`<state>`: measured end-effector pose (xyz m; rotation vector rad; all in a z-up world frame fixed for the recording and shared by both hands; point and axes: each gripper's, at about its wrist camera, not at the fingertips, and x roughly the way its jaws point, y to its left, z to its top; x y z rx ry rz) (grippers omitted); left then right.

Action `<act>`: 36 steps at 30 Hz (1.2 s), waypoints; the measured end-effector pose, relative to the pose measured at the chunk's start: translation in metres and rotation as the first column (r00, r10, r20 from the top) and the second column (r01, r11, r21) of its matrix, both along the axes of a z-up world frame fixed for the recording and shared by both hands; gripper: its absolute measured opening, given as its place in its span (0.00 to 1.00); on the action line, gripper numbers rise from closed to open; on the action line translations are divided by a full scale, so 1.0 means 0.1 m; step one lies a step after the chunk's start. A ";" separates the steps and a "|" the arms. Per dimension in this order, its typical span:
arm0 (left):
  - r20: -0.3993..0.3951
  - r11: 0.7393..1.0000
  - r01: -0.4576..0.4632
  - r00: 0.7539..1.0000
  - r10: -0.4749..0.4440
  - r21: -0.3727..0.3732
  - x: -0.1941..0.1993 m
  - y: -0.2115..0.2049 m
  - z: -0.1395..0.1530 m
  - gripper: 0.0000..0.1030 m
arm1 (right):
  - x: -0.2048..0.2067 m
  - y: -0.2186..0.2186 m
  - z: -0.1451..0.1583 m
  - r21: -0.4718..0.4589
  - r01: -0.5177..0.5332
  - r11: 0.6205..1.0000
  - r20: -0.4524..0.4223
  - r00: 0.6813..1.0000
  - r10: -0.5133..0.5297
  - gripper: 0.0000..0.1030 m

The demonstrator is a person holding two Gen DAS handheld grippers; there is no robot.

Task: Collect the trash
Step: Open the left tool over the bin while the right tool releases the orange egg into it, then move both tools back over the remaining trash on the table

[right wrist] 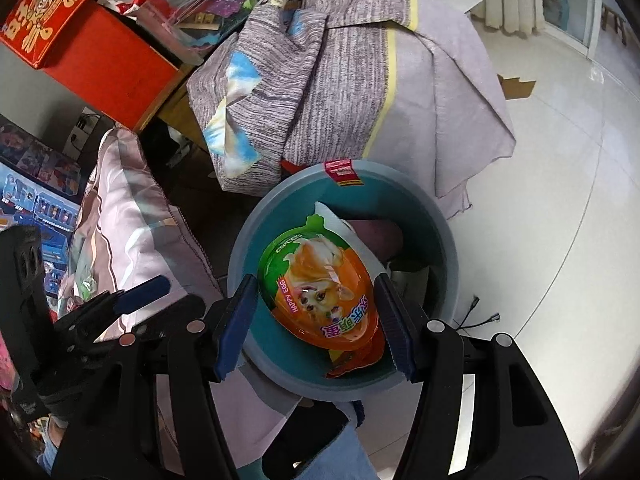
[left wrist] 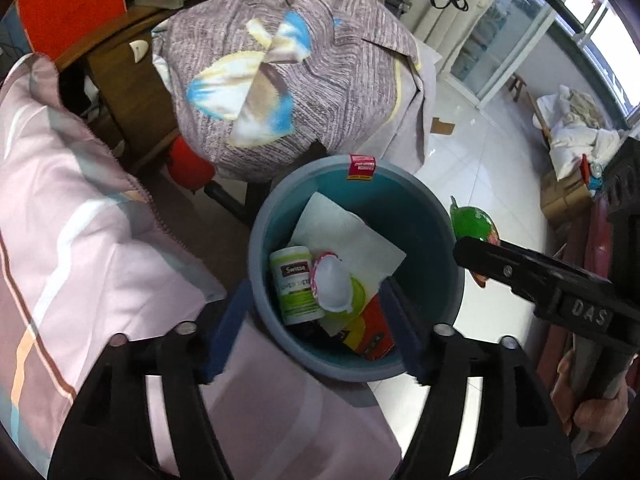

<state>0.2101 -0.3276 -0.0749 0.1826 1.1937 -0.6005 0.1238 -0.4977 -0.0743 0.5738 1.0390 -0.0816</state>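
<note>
At far left in the left wrist view lies pink striped bedding (left wrist: 80,216), and behind it a brown desk (left wrist: 132,92) stands beside a chair draped with a grey knit cloth (left wrist: 288,80). The left tongs (left wrist: 316,332) are spread wide with nothing between the pads, poised over a blue bin (left wrist: 436,216) on the white tiled floor (left wrist: 492,168). A red sticker (left wrist: 362,167) on the bin's far rim has print too small to read. In the bin lie a white tissue (left wrist: 344,232), a green-and-white bottle (left wrist: 294,284) labelled "Swisse", a white cup-like piece (left wrist: 332,286) and a red-and-yellow wrapper (left wrist: 372,332). To the right the right tongs (left wrist: 476,256) reach in from the side, their black body lettered "DAS", with a green edge of packet beside the tip.

In the right wrist view a red box (right wrist: 52,12) with gold Chinese characters sits on the desk at upper left, and blue toy cartons (right wrist: 36,196) stand at the left edge. The left tongs show low on the left, one blue pad (right wrist: 142,292) visible. In the middle the right tongs (right wrist: 316,320) pinch an egg-shaped packet (right wrist: 320,292) by its sides, directly above the bin (right wrist: 444,240). The packet is glossy orange with a green border, shows a puppy picture, and reads "HAPPY EGG" beside pink Chinese lettering. A black cable (right wrist: 480,316) lies on the floor right of the bin.
</note>
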 end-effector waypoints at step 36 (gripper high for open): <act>-0.001 0.996 -0.076 0.997 0.076 -0.050 -0.44 0.95 0.12 0.90 | -0.02 0.58 0.12 -0.037 -0.017 0.999 -0.071 0.997 0.014 0.79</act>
